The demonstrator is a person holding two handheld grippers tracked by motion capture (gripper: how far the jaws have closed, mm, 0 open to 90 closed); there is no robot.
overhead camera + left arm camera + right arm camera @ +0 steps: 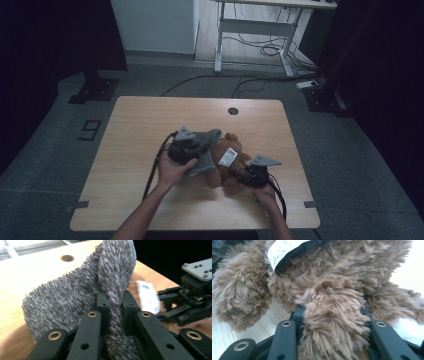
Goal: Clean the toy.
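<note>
Both pairs of black fingers are clamped on something soft: the left gripper has its jaws drawn nearly together on a fold of the grey fuzzy cloth, which rises between them and flops away toward ten o'clock in the left gripper view, while the right gripper holds its jaws partway apart around a thick tuft of the brown teddy bear, the fur bulging up between them. From where I stand over the table, the bear lies a little toward four o'clock of the tabletop's middle, with the cloth draped against its side at about nine o'clock of it. The left gripper sits on that cloth, with the person's left hand wrapped around it from six o'clock. The right gripper meets the bear from about four o'clock, the right hand behind it. A white label lies on top of the bear; in the right gripper view it curls at eleven o'clock, and in the left gripper view it shows at three o'clock, just beside the cloth. Black cables trail from both grippers back toward the table's near edge. A round hole sits near the far edge, at twelve o'clock from the bear.
</note>
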